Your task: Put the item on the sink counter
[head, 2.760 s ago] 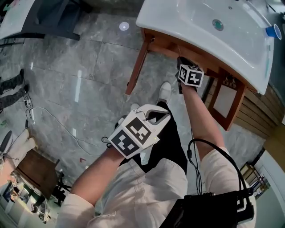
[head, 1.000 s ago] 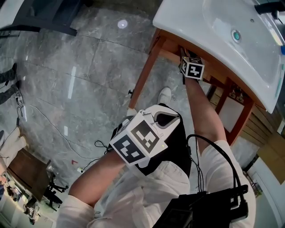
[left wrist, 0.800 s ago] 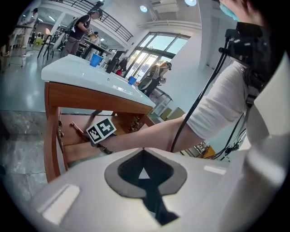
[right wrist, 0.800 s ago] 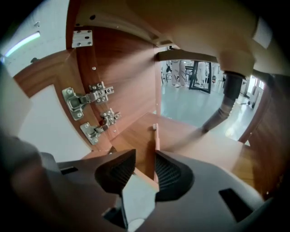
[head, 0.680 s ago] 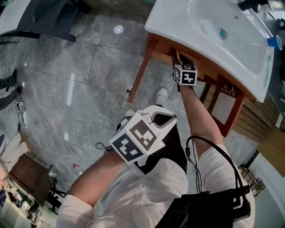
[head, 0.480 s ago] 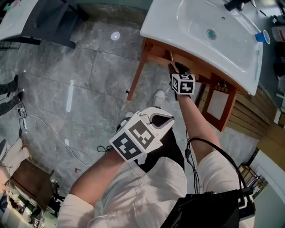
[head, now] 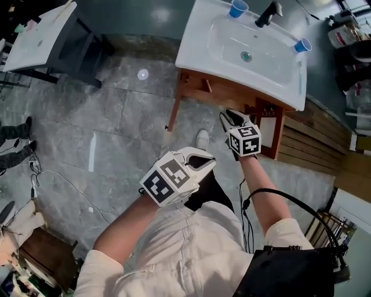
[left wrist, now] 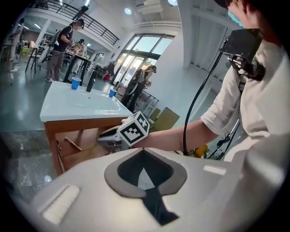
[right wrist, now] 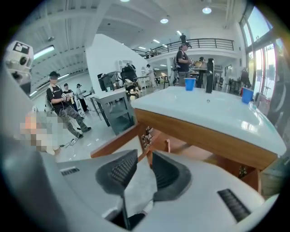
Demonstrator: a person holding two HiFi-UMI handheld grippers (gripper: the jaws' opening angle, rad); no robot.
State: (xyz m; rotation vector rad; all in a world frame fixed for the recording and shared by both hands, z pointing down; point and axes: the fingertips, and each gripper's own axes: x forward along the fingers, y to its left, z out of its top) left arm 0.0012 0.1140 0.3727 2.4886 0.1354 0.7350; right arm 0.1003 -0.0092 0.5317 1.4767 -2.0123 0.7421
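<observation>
The white sink counter (head: 200, 49) on its wooden frame stands ahead of me, and it also fills the right of the right gripper view (right wrist: 217, 118). My right gripper (head: 227, 116) hangs in front of the frame, below the counter's edge. Its jaws (right wrist: 145, 156) stand apart and are closing. Only a pale patch shows in the gap, and I cannot make out an item there. My left gripper (head: 212, 158) is held lower, near my body, its tips (left wrist: 144, 150) meeting with nothing between them. From the left gripper view the right gripper (left wrist: 108, 136) points at the shelf under the counter.
Two blue cups (head: 237, 8) (head: 301, 44) and a dark faucet (head: 266, 14) stand on the counter's far side. A wooden shelf (left wrist: 86, 152) sits under it. Another white table (head: 35, 35) is at the far left, a slatted wooden platform (head: 307, 145) at the right. People stand in the background.
The right gripper has drawn back from under the counter toward me. The counter now lies farther off and shows in full. The left gripper keeps its place near my body.
</observation>
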